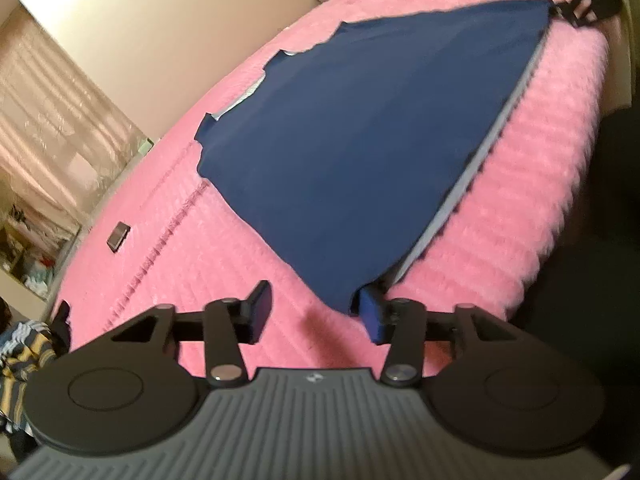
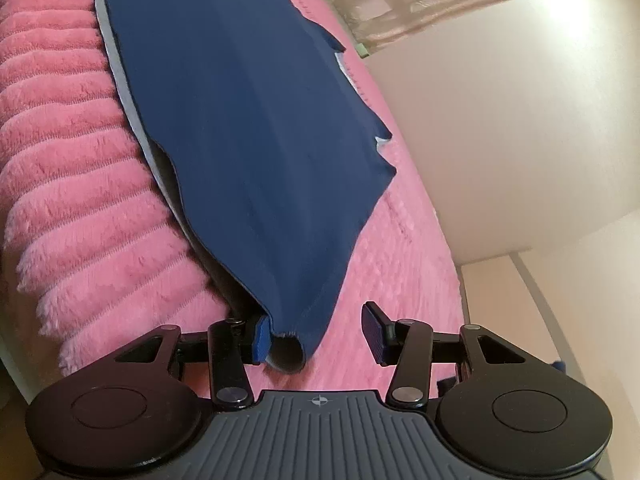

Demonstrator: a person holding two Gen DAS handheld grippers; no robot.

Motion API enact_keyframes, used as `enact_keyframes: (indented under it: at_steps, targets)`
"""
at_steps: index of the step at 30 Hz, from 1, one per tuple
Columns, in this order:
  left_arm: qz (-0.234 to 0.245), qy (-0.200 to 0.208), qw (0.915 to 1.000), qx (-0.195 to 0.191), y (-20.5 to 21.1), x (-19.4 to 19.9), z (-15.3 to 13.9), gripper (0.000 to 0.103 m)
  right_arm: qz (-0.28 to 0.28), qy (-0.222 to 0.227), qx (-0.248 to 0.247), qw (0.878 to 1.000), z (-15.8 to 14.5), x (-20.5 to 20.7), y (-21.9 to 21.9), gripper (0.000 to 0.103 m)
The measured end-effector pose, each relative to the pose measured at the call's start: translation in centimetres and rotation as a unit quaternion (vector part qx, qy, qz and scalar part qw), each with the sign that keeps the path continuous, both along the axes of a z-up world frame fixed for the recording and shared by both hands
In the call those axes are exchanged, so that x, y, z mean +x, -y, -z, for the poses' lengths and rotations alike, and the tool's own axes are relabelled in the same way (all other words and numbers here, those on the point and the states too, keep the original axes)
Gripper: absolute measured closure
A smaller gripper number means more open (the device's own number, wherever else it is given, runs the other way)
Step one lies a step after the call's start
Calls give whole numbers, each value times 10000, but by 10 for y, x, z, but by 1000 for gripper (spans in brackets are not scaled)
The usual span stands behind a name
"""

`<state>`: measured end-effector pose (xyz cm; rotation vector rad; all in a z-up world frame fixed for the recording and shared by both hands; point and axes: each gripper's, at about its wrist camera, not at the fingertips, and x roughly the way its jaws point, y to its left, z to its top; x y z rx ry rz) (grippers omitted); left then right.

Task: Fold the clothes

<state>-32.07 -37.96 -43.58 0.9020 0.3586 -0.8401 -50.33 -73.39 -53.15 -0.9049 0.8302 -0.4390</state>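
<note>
A navy blue garment [image 1: 360, 140] with a pale grey inner side lies spread on a pink ribbed plush blanket [image 1: 160, 240]. My left gripper [image 1: 316, 316] is open, its right finger touching the garment's near corner, with the cloth lying beside the finger. The garment also shows in the right wrist view [image 2: 240, 120]. My right gripper [image 2: 320, 336] is open, and the garment's curled corner [image 2: 286, 348] lies between the jaws against the left finger. The right gripper [image 1: 576, 4] also shows far off at the garment's other corner in the left wrist view.
A small dark flat object [image 1: 118, 236] lies on the blanket to the left. A striped cloth pile [image 1: 20, 360] sits off the bed's left side. A cream wall [image 2: 500, 140] runs along the bed's far side. Curtains [image 1: 48, 120] hang beyond.
</note>
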Motion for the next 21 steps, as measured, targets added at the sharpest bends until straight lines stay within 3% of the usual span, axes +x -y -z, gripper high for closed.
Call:
enact_keyframes:
  at_steps: [5, 8, 10, 11, 12, 15, 18, 21]
  targets:
    - [4, 8, 9999, -134, 9, 0, -4, 66, -225, 124, -75, 9996, -1, -3, -7, 56]
    - [74, 144, 9999, -32, 13, -1, -2, 72, -571, 57, -209, 9981, 2, 2, -14, 56]
    - [95, 190, 9997, 114, 14, 0, 1, 94, -680, -12, -244, 9974, 5, 8, -16, 59]
    - [111, 207, 9996, 169, 14, 1, 2, 102, -694, -41, -222, 9973, 5, 11, -15, 90]
    - [131, 230, 9994, 201, 14, 1, 2, 103, -665, -59, -190, 9976, 4, 14, -12, 103]
    - [350, 361, 9986, 176, 18, -7, -4, 103, -473, 11, -146, 9988, -3, 11, 1, 103]
    - [706, 469, 9962, 193, 27, -22, -10, 103, 171, 345, -160, 9991, -19, -16, 25, 103]
    - [865, 242, 9950, 444, 32, -26, 1, 103, 285, 145, 10, 9995, -7, -30, 28, 103]
